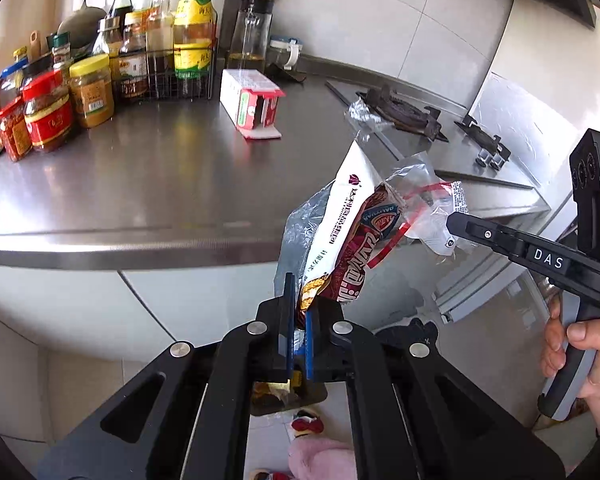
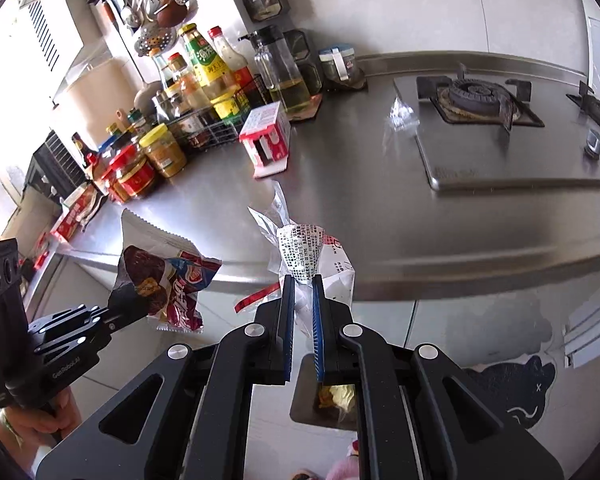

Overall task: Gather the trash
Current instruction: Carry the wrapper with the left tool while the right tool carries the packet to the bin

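- L gripper (image 1: 296,320) clamped on snack wrapper (image 1: 348,240); R gripper (image 2: 302,312) clamped on clear bag (image 2: 316,256). Both held off the bench (image 2: 380,200) edge, above the bin (image 2: 320,408).
- Risk: thin film may slip from the pads or drift past the bin on release.
- Bin: holds yellowish scraps.
- Clear scrap (image 2: 398,120) left on bench nr stove.

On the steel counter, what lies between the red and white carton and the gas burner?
A crumpled clear plastic wrapper lies between the carton and the burner, at the hob's edge; right wrist view shows it best.
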The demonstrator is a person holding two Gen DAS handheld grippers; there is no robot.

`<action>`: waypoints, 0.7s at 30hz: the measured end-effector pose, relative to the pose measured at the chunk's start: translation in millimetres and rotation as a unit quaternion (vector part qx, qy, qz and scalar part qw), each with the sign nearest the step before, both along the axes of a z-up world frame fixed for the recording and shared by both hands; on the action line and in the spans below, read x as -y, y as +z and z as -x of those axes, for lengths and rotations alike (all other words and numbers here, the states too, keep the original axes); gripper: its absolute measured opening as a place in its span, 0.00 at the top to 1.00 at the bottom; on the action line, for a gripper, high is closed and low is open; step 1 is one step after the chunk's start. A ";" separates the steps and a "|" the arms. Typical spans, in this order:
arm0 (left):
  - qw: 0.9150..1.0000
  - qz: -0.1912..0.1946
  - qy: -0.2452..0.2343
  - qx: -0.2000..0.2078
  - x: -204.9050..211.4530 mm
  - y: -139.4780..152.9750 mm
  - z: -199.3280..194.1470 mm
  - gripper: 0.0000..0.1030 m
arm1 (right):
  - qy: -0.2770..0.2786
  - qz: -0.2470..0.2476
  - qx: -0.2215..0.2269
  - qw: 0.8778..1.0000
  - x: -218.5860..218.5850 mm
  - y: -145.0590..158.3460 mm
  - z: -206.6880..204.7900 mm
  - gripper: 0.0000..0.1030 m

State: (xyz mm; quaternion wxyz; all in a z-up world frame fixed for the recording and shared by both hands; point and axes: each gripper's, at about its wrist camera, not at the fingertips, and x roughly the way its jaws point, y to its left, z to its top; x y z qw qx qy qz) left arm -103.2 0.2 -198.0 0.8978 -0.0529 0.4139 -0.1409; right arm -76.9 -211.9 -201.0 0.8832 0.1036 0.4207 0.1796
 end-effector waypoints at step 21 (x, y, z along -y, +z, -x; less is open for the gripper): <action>0.974 -0.015 0.025 -0.223 7.4 -255.2 -17.9 0.98 | -0.021 0.044 -0.246 0.968 -34.6 -259.1 -22.6 0.90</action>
